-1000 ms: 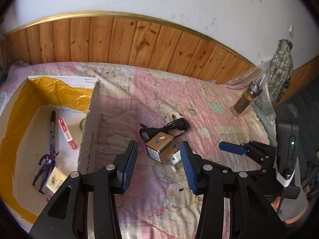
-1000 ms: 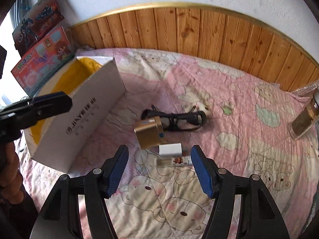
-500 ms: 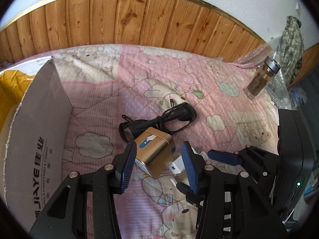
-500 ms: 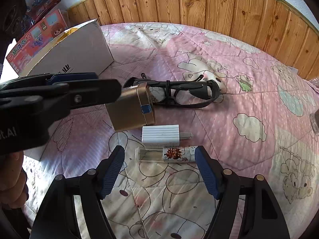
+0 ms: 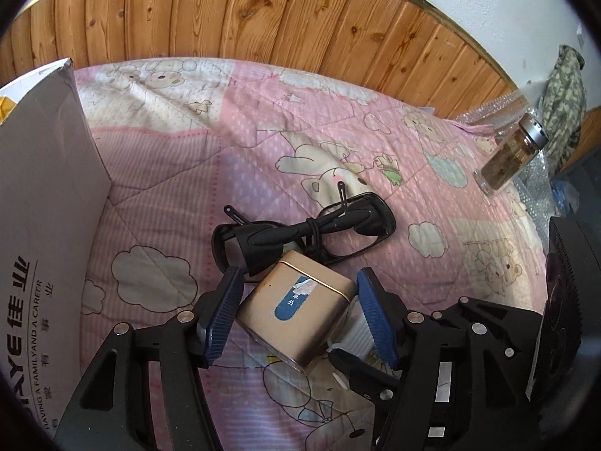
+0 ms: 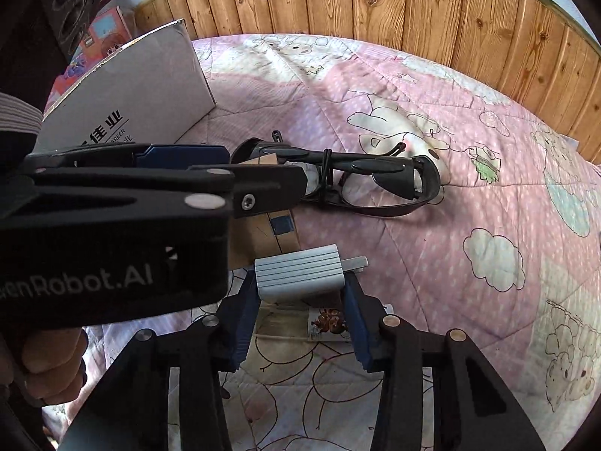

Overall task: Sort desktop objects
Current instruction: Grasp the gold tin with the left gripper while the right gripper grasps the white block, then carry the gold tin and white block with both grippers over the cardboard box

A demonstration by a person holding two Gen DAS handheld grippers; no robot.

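Observation:
A gold tin [image 5: 296,312] with a blue label lies on the pink quilt [image 5: 263,150]. My left gripper [image 5: 298,315] straddles it, jaws opening and pads just clear of its sides. In the right wrist view the left gripper [image 6: 263,169] crosses from the left and hides most of the tin [image 6: 263,236]. A white charger plug [image 6: 300,276] sits between the pads of my right gripper [image 6: 300,285]. Its jaws are closing and the pads meet the plug's sides. Black glasses [image 5: 308,229] lie folded just behind the tin.
A white cardboard box [image 5: 45,225] stands at the left. A small tube with a cartoon label [image 6: 323,323] lies under the right gripper. A glass bottle [image 5: 511,158], bubble wrap and a camouflage cloth [image 5: 563,97] sit at the far right. Wood panelling backs the bed.
Both grippers have come down onto the quilt. The left now straddles the tin with wider jaws. The right jaws have narrowed from wide apart onto the white plug.

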